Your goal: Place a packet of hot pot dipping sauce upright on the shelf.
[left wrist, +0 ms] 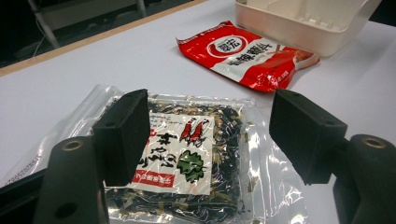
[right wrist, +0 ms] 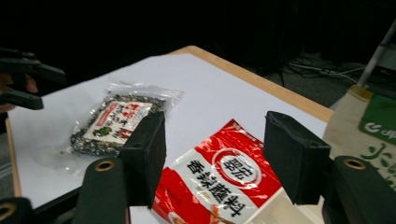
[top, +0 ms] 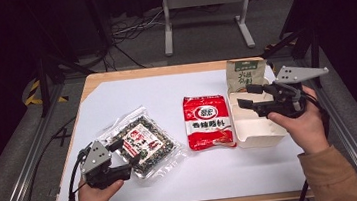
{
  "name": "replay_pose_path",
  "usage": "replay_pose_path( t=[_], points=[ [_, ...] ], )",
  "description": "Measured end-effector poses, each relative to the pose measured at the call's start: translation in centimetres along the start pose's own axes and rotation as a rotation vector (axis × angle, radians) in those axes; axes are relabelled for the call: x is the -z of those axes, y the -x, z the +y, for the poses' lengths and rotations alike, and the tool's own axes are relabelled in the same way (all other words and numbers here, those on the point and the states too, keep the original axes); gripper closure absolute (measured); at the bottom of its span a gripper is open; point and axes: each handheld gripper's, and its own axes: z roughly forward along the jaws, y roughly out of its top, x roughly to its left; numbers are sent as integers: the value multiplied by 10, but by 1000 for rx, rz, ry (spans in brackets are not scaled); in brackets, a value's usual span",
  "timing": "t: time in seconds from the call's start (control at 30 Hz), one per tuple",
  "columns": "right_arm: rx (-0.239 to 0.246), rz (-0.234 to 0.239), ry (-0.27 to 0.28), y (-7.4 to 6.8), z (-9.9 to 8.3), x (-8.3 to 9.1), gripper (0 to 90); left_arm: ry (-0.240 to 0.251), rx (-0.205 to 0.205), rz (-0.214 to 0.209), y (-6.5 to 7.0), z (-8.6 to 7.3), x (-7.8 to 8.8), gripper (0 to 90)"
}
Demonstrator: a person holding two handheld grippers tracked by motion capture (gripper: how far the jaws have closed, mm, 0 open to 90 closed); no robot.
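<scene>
Wide wooden-edged bench (top: 185, 180) with a white top, carrying everything. Cream rectangular plastic tray (top: 257, 130) lying right under the right tool (top: 246, 96), with a green paper packet (top: 246, 76) standing just beyond that tool at the tray's far end. Flat red foil sachet with white lettering (top: 208, 121) lying between the two tools, touching or nearly touching the tray's side (too close to call from the high view); seen past the right tool's jaws in its own view (right wrist: 219, 182), just below and ahead of them. Clear plastic pouch of dark dried seaweed with a white-and-red label (top: 141, 144) flat on the bench, directly at the left tool (top: 127, 153); in the left gripper view the pouch (left wrist: 182, 154) sits between and beneath the spread jaws, pads not pressing on it. Left tool (left wrist: 210, 135) spread wide, nothing pinched, held low over the pouch's near edge. Right tool (right wrist: 215, 154) likewise spread wide and empty (hovering above the tray, pointed toward the sachet). Left tool also visible from the right gripper view (right wrist: 23, 79), far off beside the pouch (right wrist: 114, 121).
</scene>
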Motion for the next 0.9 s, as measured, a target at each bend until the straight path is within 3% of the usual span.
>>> replay_pose_path(
  t=[0.1,0.2,0.27,0.3,0.33,0.5,0.6,0.7,0.8,0.9],
  points=[
    [-28,12,50,-3,-15,-1,381,-2,7,12,-3,0,0,299],
    [-19,-19,39,-4,-26,-2,377,-7,28,12,-5,2,-1,300],
    [-22,-36,36,-4,-33,1,371,-56,50,-14,-6,7,-7,303],
    [-22,-36,36,-4,-33,1,371,-56,50,-14,-6,7,-7,302],
    [-16,-51,35,-3,-35,2,367,-88,51,-4,-4,11,-10,302],
    [-5,-72,42,0,-37,7,359,-120,41,-22,-1,27,-24,298],
    [-2,-75,45,0,-37,8,356,-124,49,-34,-3,35,-36,304],
    [6,-79,33,1,-38,8,357,-134,94,-58,-8,42,-51,300],
    [44,-83,6,0,-40,7,357,-127,128,-84,-9,49,-68,308],
    [51,-80,-4,0,-43,11,357,-142,122,-87,-4,54,-85,316]
  ],
)
